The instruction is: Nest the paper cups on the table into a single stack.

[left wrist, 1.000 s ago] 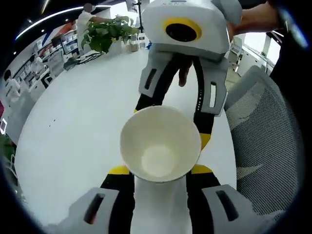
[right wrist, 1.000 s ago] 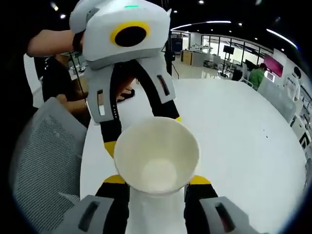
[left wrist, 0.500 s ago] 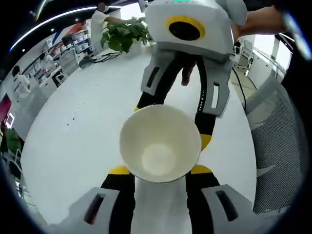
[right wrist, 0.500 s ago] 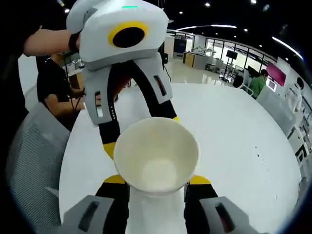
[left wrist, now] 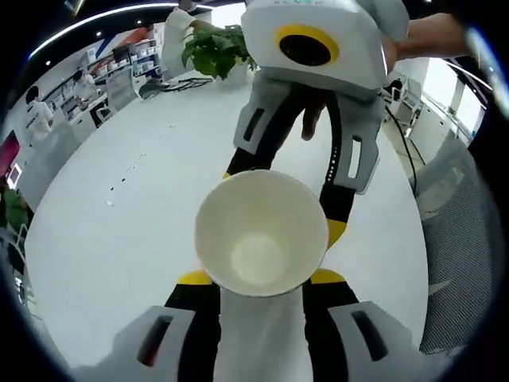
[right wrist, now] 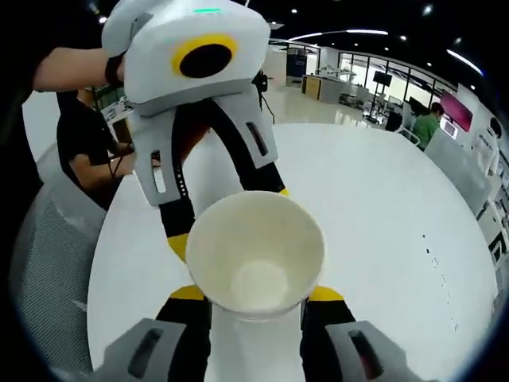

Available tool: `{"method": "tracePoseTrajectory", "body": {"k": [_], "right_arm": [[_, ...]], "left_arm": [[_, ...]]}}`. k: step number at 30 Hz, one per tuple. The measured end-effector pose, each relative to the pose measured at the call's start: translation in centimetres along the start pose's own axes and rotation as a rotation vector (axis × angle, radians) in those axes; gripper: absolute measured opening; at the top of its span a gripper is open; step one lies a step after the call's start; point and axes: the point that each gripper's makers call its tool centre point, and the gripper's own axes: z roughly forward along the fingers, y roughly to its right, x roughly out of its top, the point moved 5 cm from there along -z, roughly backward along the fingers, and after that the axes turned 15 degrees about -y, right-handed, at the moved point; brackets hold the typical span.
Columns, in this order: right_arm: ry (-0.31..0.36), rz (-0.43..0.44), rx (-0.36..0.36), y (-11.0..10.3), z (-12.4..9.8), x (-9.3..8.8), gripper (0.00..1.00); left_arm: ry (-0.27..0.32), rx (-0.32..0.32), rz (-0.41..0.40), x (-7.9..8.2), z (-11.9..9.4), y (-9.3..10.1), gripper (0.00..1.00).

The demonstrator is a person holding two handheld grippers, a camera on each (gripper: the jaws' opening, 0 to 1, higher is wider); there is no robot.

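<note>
A white paper cup [left wrist: 261,243] stands mouth-up between the yellow-tipped jaws of my left gripper [left wrist: 261,277], which is shut on its lower wall. My right gripper [left wrist: 280,203] reaches in from the top of the left gripper view, its jaws straddling the far side of the same cup. In the right gripper view the cup [right wrist: 256,255] sits the same way, my right gripper [right wrist: 256,293] shut on its wall and the left gripper [right wrist: 231,216] opposite. The cup's inside looks empty. I cannot tell whether it is one cup or several nested.
Below the cup lies a round white table [left wrist: 119,223] [right wrist: 398,239]. A grey mesh chair [left wrist: 461,263] [right wrist: 48,263] stands at its edge. A potted plant [left wrist: 216,49] is at the far side. A person's hands [right wrist: 71,68] hold the grippers.
Both views have swung, so the table and room shifted behind the cup. The cup and both grippers keep the same places relative to each other.
</note>
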Motion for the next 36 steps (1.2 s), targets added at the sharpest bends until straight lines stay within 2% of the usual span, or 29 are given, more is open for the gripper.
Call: {"method": "tracePoseTrajectory", "body": {"k": [6,9,11,14,17,19,21,23,27,29,32,36], "right_arm": [[0.009,0.019,0.008,0.2,-0.1,-0.2,0.43],[0.002,0.036,0.005,0.2,-0.1,-0.4,0.44],[0.006,0.052,0.0,0.2,-0.2,-0.5,0.49],[0.001,0.093,-0.003,0.2,-0.4,-1.2,0.53],[0.003,0.128,-0.016,-0.1,-0.7,-2.3,0.61],[0.035,0.144,-0.024,-0.2,-1.1,-2.6,0.63],[0.076,0.2,-0.01,-0.5,-1.5,-3.2,0.65],[0.079,0.213,-0.017,-0.5,-1.7,-3.6,0.69],[0.11,0.264,-0.058,-0.9,-2.7,-4.7,0.75],[0.151,0.28,-0.069,-1.3,-3.3,-4.9,0.77],[0.162,0.289,-0.072,-2.3,-4.0,-5.8,0.82],[0.16,0.308,-0.087,-3.7,-3.9,-6.9,0.83]], "left_arm": [[0.004,0.0,0.002,0.1,-0.2,0.1,0.39],[0.0,0.004,0.006,0.2,-0.2,0.3,0.44],[-0.011,0.008,0.018,-0.1,-0.1,0.5,0.5],[-0.02,0.033,0.023,-0.7,-0.4,0.7,0.51],[-0.004,0.044,-0.006,-1.3,-0.7,0.6,0.55],[0.001,0.048,-0.017,-1.7,-0.9,0.9,0.56],[0.001,0.058,-0.023,-2.6,-1.3,0.4,0.56],[0.003,0.069,-0.029,-3.2,-1.8,0.8,0.57],[0.085,0.115,-0.119,-3.5,-3.1,0.7,0.62],[0.122,0.124,-0.148,-3.5,-4.0,1.6,0.61],[0.146,0.15,-0.174,-4.3,-4.3,2.2,0.63],[0.15,0.172,-0.203,-5.6,-4.4,3.3,0.65]]}}
